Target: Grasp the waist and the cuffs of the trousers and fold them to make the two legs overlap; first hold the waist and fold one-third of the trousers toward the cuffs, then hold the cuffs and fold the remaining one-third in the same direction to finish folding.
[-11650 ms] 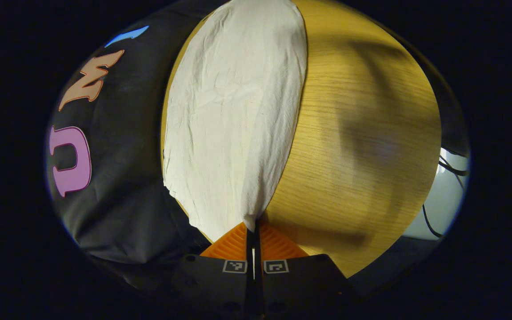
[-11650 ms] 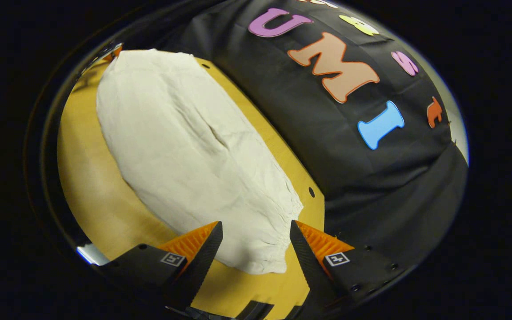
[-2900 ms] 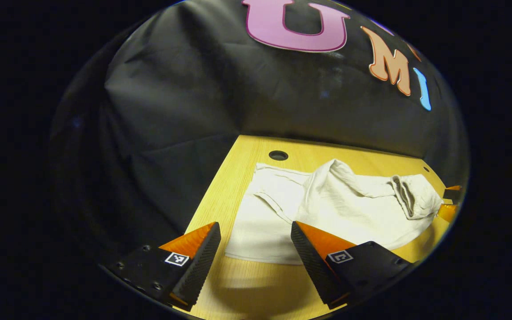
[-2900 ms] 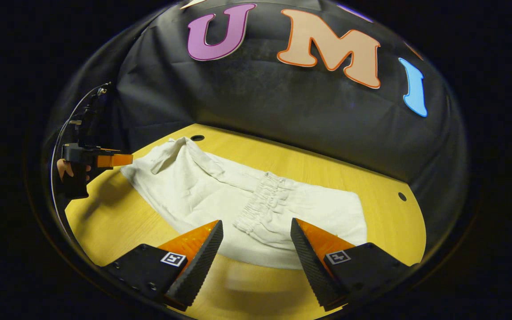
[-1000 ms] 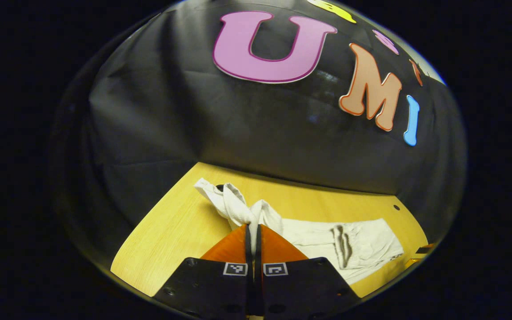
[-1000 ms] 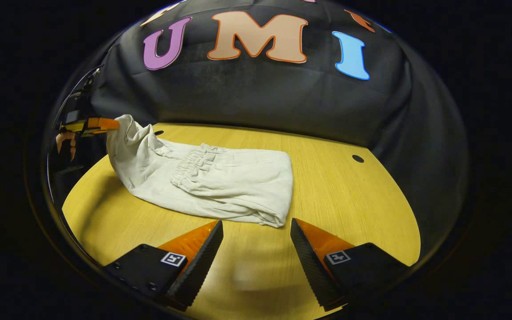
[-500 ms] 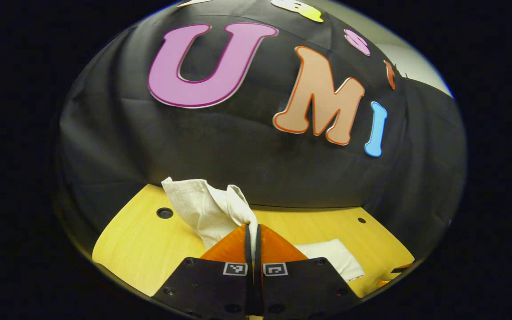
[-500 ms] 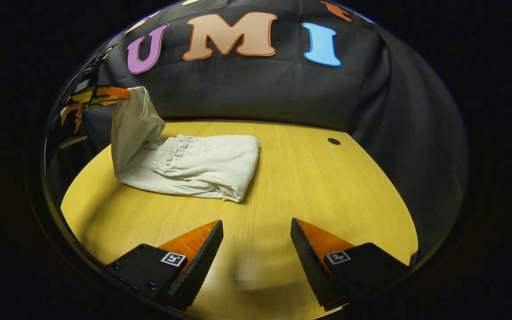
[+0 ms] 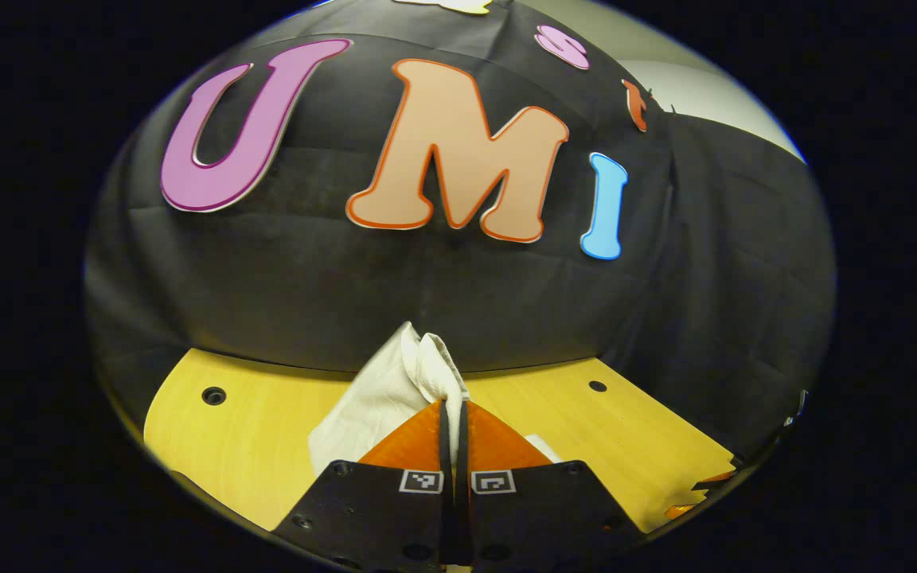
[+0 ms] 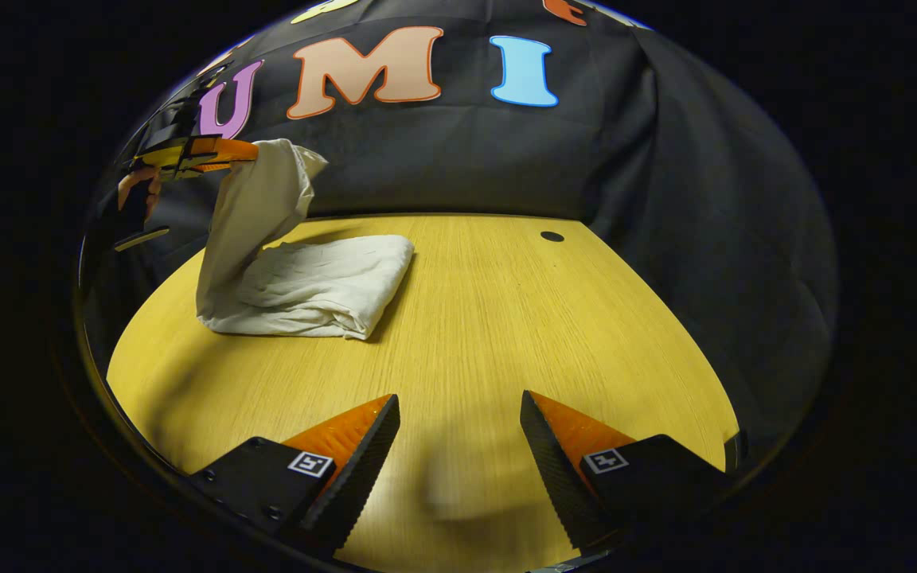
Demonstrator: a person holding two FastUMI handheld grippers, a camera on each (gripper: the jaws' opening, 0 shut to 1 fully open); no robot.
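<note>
Pinching a bunched end of the trousers, the left gripper is holding that end raised above the table, its fingers clenched on the cloth. In the right gripper view the left gripper is showing at far left with a hand behind it, the trousers hanging down to a folded stack near the table's far-left edge. Hovering low with fingers spread and holding nothing, the right gripper is facing bare tabletop.

You are looking at off-white, unpatterned trousers lying on a yellow table showing fine wood grain, dotted with small dark holes.
</note>
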